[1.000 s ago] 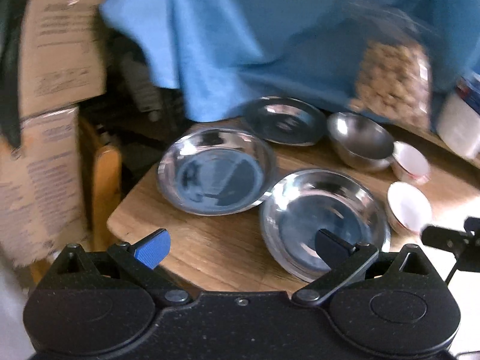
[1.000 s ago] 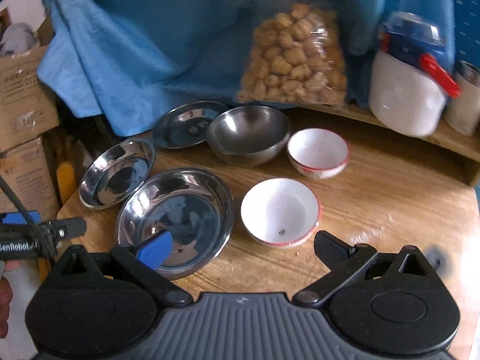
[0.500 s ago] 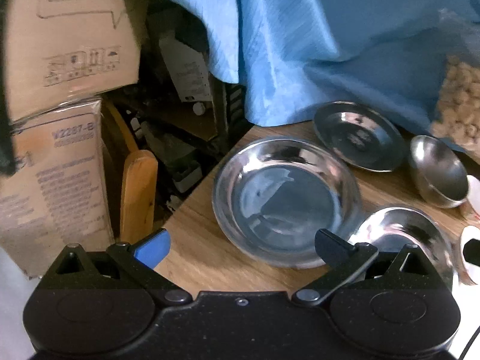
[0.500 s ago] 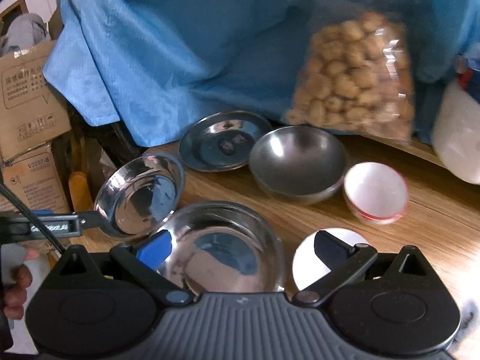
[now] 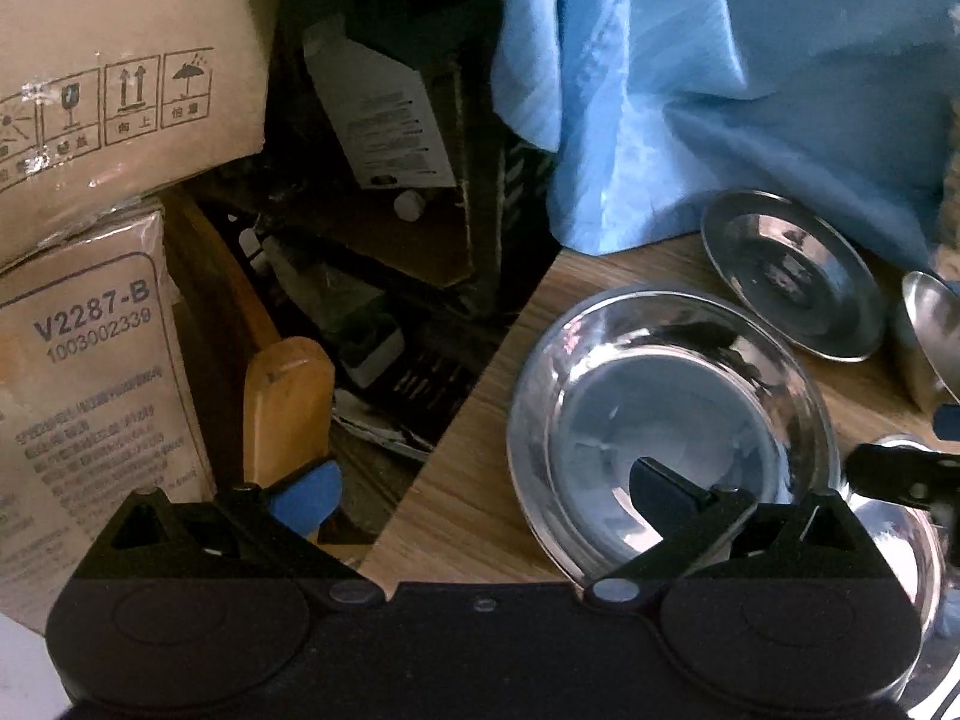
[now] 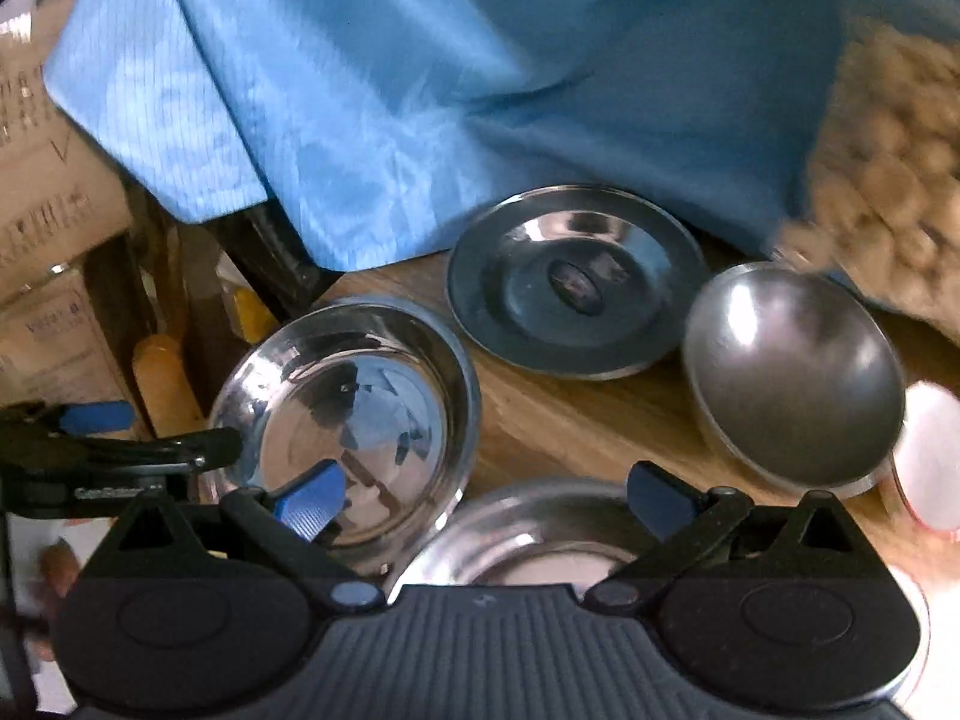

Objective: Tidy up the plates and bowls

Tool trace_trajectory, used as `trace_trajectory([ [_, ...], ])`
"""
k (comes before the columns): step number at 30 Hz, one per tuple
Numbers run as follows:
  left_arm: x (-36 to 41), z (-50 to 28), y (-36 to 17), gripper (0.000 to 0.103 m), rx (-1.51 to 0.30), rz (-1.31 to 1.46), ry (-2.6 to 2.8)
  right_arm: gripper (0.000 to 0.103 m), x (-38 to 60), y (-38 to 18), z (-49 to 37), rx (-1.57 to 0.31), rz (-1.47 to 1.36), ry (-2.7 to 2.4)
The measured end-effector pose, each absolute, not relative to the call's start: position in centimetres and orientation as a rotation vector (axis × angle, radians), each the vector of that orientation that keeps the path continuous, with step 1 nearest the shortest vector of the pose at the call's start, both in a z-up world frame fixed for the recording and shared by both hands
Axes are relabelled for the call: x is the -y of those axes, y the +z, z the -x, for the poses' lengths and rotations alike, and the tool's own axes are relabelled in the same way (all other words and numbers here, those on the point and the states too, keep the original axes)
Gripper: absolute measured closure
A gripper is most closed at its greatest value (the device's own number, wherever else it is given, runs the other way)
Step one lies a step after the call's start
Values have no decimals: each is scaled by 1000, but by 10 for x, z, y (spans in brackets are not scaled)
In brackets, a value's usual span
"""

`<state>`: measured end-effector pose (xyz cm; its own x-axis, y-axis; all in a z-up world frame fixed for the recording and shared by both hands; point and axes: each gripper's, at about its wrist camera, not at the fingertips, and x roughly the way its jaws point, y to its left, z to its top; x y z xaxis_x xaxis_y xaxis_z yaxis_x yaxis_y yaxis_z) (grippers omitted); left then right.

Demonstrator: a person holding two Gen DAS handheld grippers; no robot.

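On the wooden table (image 5: 480, 480) a deep steel plate (image 5: 672, 432) sits near the left edge. My left gripper (image 5: 480, 495) is open, its right finger over that plate's near rim and its left finger past the table edge. Behind lie a flat steel plate (image 5: 792, 282) and a steel bowl (image 5: 936, 330). My right gripper (image 6: 486, 498) is open and empty, hovering above a second deep steel plate (image 6: 528, 528). The right wrist view also shows the left deep plate (image 6: 354, 426), the flat plate (image 6: 570, 288), the steel bowl (image 6: 792, 372), a white bowl (image 6: 930, 462) and the left gripper (image 6: 168, 429).
A blue cloth (image 6: 420, 90) hangs behind the dishes. A bag of brown snacks (image 6: 888, 180) stands at the back right. Left of the table edge are cardboard boxes (image 5: 90, 360), a wooden chair part (image 5: 288, 408) and dark clutter (image 5: 390, 210).
Both grippers have moved left and closer to the dishes. The left one now straddles the table's left edge at the deep plate; the right one has come over the nearer deep plate.
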<state>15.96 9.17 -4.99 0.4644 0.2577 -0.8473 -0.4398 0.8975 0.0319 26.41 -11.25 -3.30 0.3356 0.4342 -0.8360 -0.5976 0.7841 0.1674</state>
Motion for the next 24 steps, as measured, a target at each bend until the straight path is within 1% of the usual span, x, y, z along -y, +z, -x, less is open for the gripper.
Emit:
trace_trajectory([
  [3, -98, -161, -53, 1, -1009, 220, 433, 1, 101, -38, -270, -1030, 201, 675],
  [6, -105, -161, -59, 1, -1023, 288, 429, 11, 92, -43, -277, -1049, 165, 669],
  [8, -108, -163, -62, 1, -1026, 324, 421, 11, 88, -47, -280, -1062, 150, 670],
  [10, -107, -164, -63, 1, -1023, 332, 415, 18, 86, -52, -282, -1078, 162, 655],
  [14, -105, -169, -66, 8, -1034, 329, 385, 20, 85, -58, -285, -1095, 154, 642],
  [16, -104, -171, -67, 10, -1037, 323, 376, 27, 86, -61, -286, -1108, 158, 622],
  [17, -104, -172, -67, 14, -1037, 321, 374, 28, 86, -61, -285, -1115, 160, 619],
  [19, -104, -172, -67, 18, -1036, 324, 368, 36, 86, -64, -287, -1122, 160, 613],
  [20, -104, -173, -67, 22, -1037, 323, 364, 38, 86, -65, -288, -1127, 158, 610],
  [21, -104, -174, -68, 27, -1041, 323, 361, 43, 86, -66, -289, -1134, 155, 609],
  [22, -104, -174, -68, 31, -1044, 327, 358, 49, 86, -67, -290, -1142, 151, 607],
  [23, -104, -175, -70, 37, -1048, 333, 356, 51, 86, -68, -291, -1151, 144, 603],
  [24, -105, -175, -71, 44, -1053, 342, 356, 57, 87, -69, -291, -1155, 139, 602],
])
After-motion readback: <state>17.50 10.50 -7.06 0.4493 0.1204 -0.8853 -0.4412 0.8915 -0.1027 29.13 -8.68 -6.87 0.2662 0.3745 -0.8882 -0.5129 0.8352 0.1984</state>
